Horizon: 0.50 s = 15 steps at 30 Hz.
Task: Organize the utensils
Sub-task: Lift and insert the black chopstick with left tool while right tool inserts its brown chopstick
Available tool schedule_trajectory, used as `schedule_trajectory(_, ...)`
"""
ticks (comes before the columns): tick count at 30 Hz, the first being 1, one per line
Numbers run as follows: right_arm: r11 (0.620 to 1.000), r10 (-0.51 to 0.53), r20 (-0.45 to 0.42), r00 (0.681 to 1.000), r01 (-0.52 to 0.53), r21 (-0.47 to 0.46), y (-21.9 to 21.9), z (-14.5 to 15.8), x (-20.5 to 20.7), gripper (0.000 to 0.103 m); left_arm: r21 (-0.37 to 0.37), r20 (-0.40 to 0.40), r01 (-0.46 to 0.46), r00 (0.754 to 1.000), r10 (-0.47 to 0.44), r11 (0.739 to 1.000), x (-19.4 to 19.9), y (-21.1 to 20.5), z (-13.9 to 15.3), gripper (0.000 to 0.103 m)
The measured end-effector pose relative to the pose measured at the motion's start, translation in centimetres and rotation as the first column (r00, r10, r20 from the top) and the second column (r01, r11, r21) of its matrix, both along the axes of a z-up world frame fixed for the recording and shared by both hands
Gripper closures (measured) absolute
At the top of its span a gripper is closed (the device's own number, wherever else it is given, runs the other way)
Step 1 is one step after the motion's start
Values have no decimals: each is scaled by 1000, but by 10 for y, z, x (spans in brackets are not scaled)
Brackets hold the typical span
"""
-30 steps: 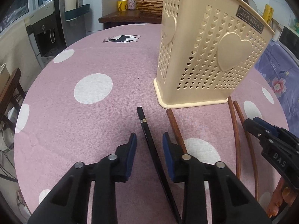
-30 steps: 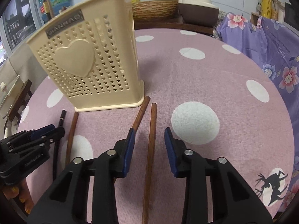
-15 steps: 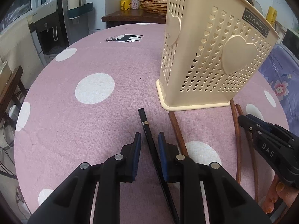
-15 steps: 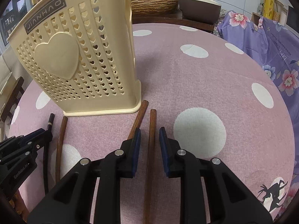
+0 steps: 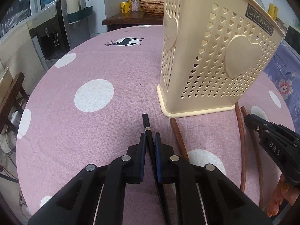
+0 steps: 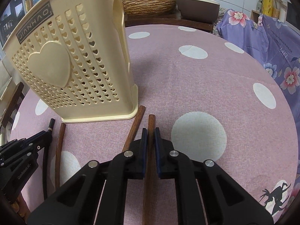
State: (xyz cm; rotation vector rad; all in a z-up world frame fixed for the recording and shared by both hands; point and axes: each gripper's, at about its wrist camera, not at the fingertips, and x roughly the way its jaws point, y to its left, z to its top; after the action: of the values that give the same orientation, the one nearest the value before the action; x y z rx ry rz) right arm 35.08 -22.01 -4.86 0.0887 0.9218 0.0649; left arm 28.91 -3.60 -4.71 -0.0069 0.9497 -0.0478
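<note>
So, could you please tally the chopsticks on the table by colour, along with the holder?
Black chopsticks: 1
Brown chopsticks: 3
Cream utensil holder: 1
Total: 5

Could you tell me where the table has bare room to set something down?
Free: left of the black chopstick, and right of the brown chopstick. Crowded: in front of the holder, where chopsticks and both grippers sit.
</note>
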Motion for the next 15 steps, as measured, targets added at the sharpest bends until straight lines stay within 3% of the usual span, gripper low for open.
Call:
schedule_trajectory(9,996,-4,19,1000,2,88,-9,4,-4,95,-19,19,-6,1000,7,1000,-1,5,6,94)
schedule_trajectory(15,987,-3,90,996,-12,159,-18,30,-27,95,-104,92,17,996,-7,994,-17,19,38,94)
